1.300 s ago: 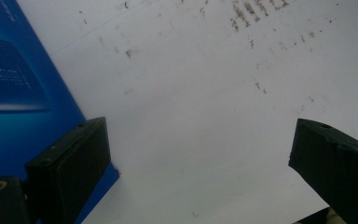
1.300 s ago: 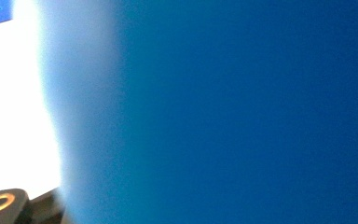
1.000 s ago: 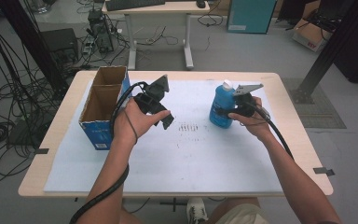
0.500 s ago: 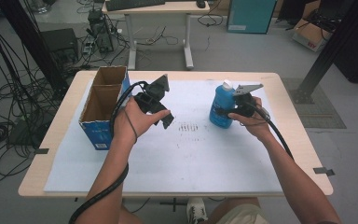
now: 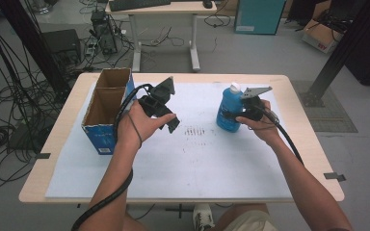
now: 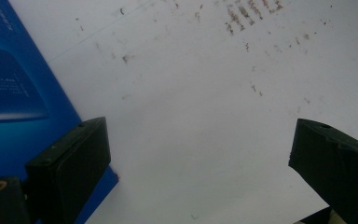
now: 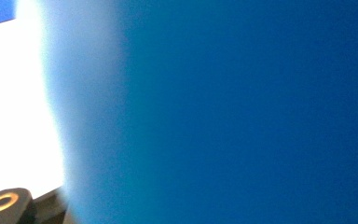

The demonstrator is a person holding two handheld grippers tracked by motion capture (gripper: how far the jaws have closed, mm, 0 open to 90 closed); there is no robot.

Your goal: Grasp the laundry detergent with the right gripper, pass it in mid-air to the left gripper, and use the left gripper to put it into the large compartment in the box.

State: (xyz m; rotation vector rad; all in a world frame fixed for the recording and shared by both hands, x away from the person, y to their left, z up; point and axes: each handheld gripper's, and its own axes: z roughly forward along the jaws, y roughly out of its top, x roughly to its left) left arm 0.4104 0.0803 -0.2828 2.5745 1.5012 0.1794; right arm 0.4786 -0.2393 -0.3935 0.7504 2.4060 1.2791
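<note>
Right gripper: clamped on the blue plastic bottle with a white cap, upright on the white sheet over the counter, right of centre.
Bottle close-up: a blue blur in the right gripper view, probably pressed right against the lens.
Left gripper: fingers wide apart, nothing between them, over the sheet.
Blue cardboard box, open-topped: just left of that hand.

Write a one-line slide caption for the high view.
Right tool clamps a blue bottle upright; open left tool hovers beside a cardboard box.
</note>
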